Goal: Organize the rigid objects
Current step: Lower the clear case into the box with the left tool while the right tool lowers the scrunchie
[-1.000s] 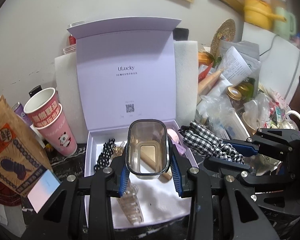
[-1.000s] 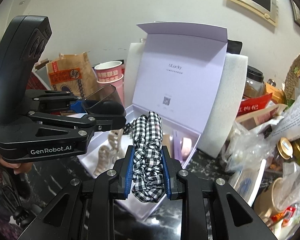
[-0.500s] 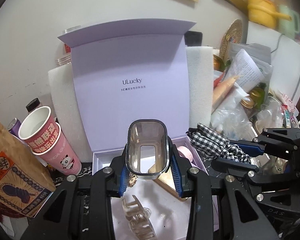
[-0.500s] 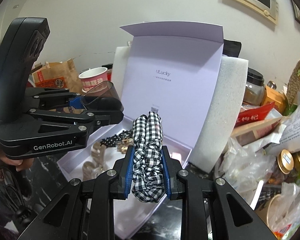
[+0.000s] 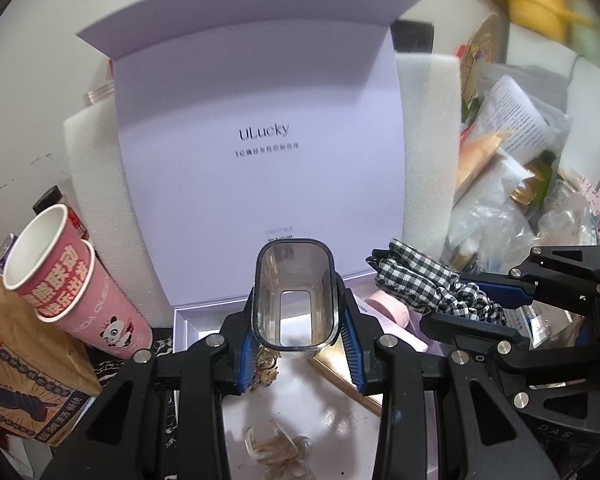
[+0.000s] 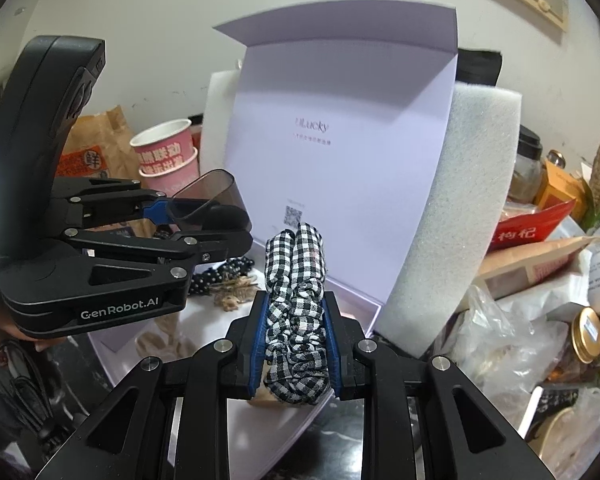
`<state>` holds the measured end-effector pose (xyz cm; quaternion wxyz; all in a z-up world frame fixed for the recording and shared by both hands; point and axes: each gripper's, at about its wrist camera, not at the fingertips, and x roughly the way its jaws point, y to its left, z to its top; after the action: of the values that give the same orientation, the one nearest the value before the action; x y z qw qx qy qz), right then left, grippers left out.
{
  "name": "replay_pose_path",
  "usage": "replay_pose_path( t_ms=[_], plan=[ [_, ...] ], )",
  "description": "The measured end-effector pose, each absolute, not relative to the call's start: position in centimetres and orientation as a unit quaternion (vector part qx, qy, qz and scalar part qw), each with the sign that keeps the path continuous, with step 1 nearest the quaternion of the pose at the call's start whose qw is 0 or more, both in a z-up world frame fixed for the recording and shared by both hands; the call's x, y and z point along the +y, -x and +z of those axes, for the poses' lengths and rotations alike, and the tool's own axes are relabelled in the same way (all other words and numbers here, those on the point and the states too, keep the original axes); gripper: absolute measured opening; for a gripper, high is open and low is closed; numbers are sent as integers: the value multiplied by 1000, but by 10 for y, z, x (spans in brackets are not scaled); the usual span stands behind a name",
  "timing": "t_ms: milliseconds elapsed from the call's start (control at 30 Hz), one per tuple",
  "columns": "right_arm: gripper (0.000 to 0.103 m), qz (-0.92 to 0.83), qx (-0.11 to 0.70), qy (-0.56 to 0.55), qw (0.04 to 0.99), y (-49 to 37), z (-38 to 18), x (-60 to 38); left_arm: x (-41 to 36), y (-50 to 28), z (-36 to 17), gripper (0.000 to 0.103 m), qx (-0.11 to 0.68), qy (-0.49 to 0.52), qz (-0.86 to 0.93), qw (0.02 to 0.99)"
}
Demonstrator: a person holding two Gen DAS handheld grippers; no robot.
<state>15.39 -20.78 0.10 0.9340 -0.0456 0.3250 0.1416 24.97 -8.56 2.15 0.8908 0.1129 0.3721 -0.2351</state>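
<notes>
The left gripper (image 5: 294, 320) pinches a clear smoky plastic container (image 5: 293, 294) between its blue pads, open mouth facing the camera, held above the white floor of the lavender gift box (image 5: 204, 312). The right gripper (image 6: 296, 326) is clamped on a black-and-white gingham scrunchie (image 6: 296, 280), also over the box. Below them in the box lie a translucent claw clip (image 5: 276, 450), a polka-dot hair tie (image 6: 220, 274) and a pink item (image 5: 388, 306). Just left of the box stand stacked pink paper cups (image 5: 60, 276). Behind, the box's upright lid (image 5: 260, 140) reads "ULucky" and leans on white foam (image 6: 460, 208)
</notes>
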Motion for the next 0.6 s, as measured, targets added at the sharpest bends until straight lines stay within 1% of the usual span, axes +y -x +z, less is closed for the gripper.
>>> replay_pose_path(
  t_ms=[600],
  plan=[
    [25, 146, 374, 38, 915, -189, -33, -199, -108, -274, -22, 36, 426, -138, -231, 864]
  ],
)
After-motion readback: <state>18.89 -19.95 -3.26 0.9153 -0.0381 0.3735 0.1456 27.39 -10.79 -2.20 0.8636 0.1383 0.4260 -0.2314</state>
